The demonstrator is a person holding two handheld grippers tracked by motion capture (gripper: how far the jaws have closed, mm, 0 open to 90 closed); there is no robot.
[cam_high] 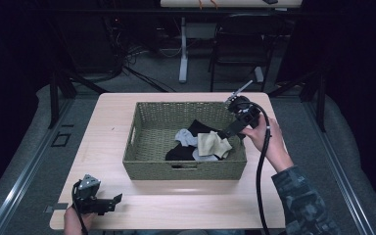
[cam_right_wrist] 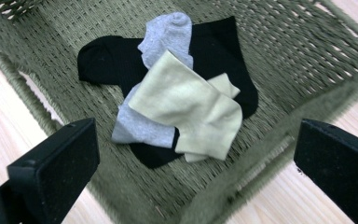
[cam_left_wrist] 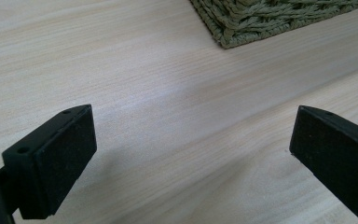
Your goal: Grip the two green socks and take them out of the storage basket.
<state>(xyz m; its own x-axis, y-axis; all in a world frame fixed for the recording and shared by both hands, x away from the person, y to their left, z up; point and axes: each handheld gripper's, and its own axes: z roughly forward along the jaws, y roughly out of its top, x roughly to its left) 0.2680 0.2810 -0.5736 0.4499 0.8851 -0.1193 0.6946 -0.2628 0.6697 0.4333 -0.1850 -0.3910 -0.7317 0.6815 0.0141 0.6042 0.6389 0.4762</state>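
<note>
Above the woven basket (cam_high: pixel 142 147), your right gripper (cam_right_wrist: pixel 196 154) hangs with jaws spread wide and nothing between them, over the pale yellow sock (cam_right_wrist: pixel 191 109) topping the heap. That sock covers much of a grey sock (cam_right_wrist: pixel 165 35) and a black sock (cam_right_wrist: pixel 107 58). Near the basket's front left corner, your left gripper (cam_left_wrist: pixel 191 149) gapes empty.

A light wooden surface (cam_high: pixel 107 127) carries the work. Beyond its far edge, at twelve o'clock, a white desk leg (cam_high: pixel 183 49) stands on the grey floor (cam_high: pixel 147 73). A dark chair (cam_high: pixel 240 44) sits at one o'clock, and tangled black cables (cam_high: pixel 122 63) lie at eleven.
</note>
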